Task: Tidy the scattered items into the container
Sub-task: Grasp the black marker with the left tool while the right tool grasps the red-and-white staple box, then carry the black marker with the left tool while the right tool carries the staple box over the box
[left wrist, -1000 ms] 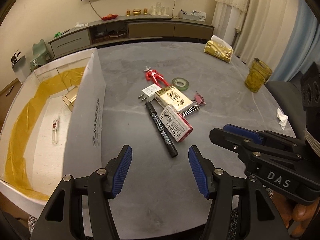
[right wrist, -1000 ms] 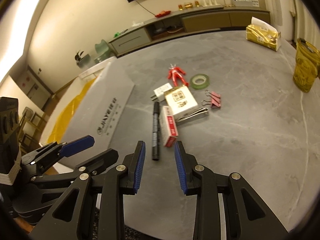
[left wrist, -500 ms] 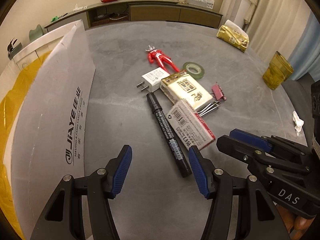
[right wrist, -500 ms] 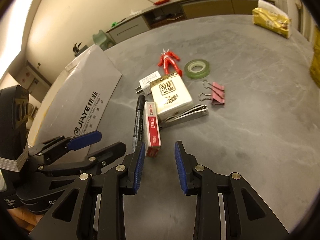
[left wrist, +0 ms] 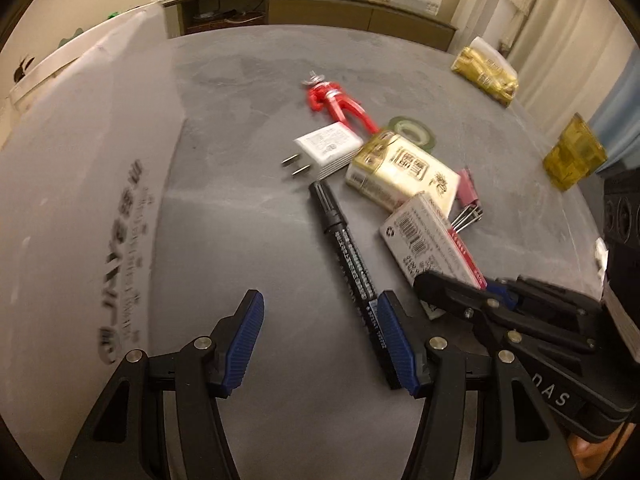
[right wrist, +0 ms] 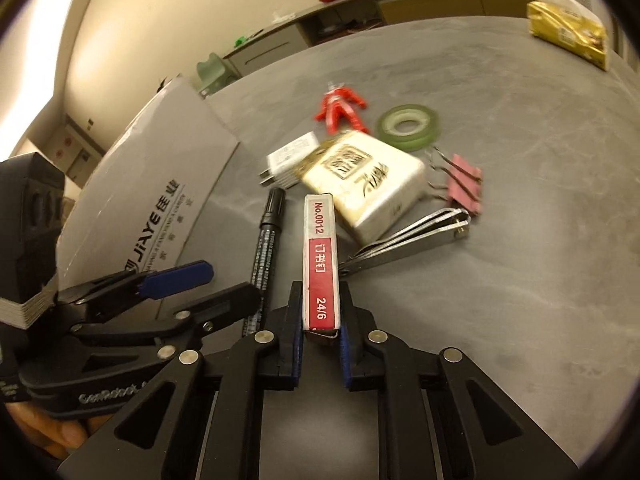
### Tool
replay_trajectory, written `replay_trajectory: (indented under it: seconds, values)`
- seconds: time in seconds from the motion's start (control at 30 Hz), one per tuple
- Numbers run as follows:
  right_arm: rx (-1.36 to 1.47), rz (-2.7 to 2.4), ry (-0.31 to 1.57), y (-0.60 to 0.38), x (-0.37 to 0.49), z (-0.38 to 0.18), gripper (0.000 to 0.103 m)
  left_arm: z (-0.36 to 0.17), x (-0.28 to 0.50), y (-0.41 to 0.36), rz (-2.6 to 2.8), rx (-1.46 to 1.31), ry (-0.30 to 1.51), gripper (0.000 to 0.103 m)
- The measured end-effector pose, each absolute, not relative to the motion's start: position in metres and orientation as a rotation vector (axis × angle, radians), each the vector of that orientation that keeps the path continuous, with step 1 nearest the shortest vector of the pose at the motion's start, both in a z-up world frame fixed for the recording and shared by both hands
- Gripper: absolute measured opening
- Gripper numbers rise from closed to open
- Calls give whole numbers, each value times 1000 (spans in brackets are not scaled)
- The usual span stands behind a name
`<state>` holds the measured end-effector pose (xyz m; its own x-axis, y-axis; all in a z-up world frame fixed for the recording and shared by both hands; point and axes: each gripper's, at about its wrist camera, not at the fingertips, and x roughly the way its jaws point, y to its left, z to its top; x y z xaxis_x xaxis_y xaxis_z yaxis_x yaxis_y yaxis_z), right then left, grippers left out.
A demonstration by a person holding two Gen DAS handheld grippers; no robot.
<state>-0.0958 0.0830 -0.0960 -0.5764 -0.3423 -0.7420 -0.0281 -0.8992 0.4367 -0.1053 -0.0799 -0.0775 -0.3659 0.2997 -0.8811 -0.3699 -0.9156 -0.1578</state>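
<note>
The right tool (right wrist: 320, 344) pinches the near end of the staple box (right wrist: 320, 264), its ribbed blue pads (right wrist: 344, 356) pressed against the box's two long sides. The box is a slim cardboard slab, its top edge red and white with print reading "No.0012" and "24/6", and it stands on edge on the bench (right wrist: 520, 300), pointing away from the tool. In the left view its broad white face with a barcode shows (left wrist: 430, 240).

The left tool (left wrist: 320, 340) hangs spread wide over bare bench, holding nothing, its right pad just beside the tail of the marker (left wrist: 348, 256). The marker is a black round-barrelled pen with small white print, lying just left of the box and roughly parallel to it.

Beyond the box lies a cream and gold pack (right wrist: 364, 184), glossy and rectangular, with steel nail clippers (right wrist: 404, 240) just to its right. Behind the pack sit a white plug adapter (right wrist: 288, 160), a red plastic figure (right wrist: 340, 108) and a green tape roll (right wrist: 408, 124). Pink binder clips (right wrist: 464, 184) lie at the right. The bench is grey, matt and veined like stone. At left the container's grey cardboard flap (left wrist: 80, 200) slopes up, printed with a blurred logo.
</note>
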Motion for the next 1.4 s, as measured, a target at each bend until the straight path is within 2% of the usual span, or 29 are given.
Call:
replay_trajectory:
  seconds: [0.23, 0.27, 0.3, 0.33, 0.37, 0.53, 1.0, 1.4]
  values:
    - [1290, -2548, -630, 91, -89, -99, 18, -84, -112, -51, 2352, -1418, 260, 59]
    - [1279, -2544, -641, 91, -89, -100, 18, -84, -111, -48, 2363, -1388, 284, 40]
    - [1272, -2539, -655, 92, -89, -100, 18, -82, -111, -47, 2366, -1358, 293, 26]
    - [1268, -2534, -665, 94, -89, -101, 19, -82, -110, -45, 2368, -1342, 323, 18]
    - [1262, -2531, -673, 95, -89, -101, 19, -82, -110, -44, 2369, -1332, 345, 14]
    - [1246, -2522, -683, 98, -89, -100, 16, -82, -110, -54, 2367, -1345, 299, 14]
    - [1184, -2547, -633, 83, -74, -78, 15, -49, -80, -65, 2399, -1312, 275, 14]
    - [1198, -2574, -683, 80, -54, -68, 15, -19, -57, -86, 2418, -1248, 225, 14]
